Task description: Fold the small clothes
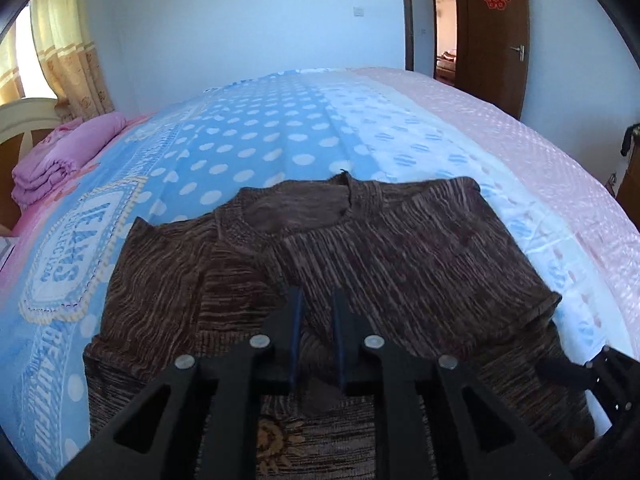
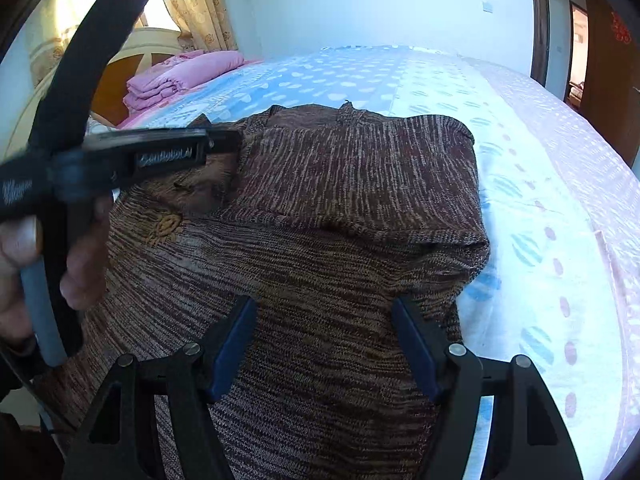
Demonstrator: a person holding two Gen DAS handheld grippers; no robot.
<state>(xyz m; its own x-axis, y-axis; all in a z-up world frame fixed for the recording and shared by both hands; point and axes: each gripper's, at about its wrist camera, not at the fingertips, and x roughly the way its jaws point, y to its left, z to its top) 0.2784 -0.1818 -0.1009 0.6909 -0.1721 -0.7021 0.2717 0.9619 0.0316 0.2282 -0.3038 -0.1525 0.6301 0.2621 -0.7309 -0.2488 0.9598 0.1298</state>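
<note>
A brown striped knit sweater (image 1: 400, 248) lies on the bed with its neck away from me and both sides folded inward; an orange flower motif (image 2: 168, 226) shows on it. My left gripper (image 1: 316, 300) hovers low over the sweater's middle, jaws a narrow gap apart. A ridge of the fabric lies in that gap, and the pads do not visibly press on it. In the right wrist view a hand (image 2: 24, 264) holds the left gripper (image 2: 234, 140) over the sweater's left fold. My right gripper (image 2: 324, 308) stands open above the sweater's lower body, holding nothing.
The bed sheet (image 1: 260, 140) is blue with white dots, turning pale and then pink (image 1: 520, 140) toward the right. A folded pink quilt (image 2: 180, 76) lies by the headboard (image 2: 120, 76) at the far left. A wooden door (image 1: 496, 32) stands open behind the bed.
</note>
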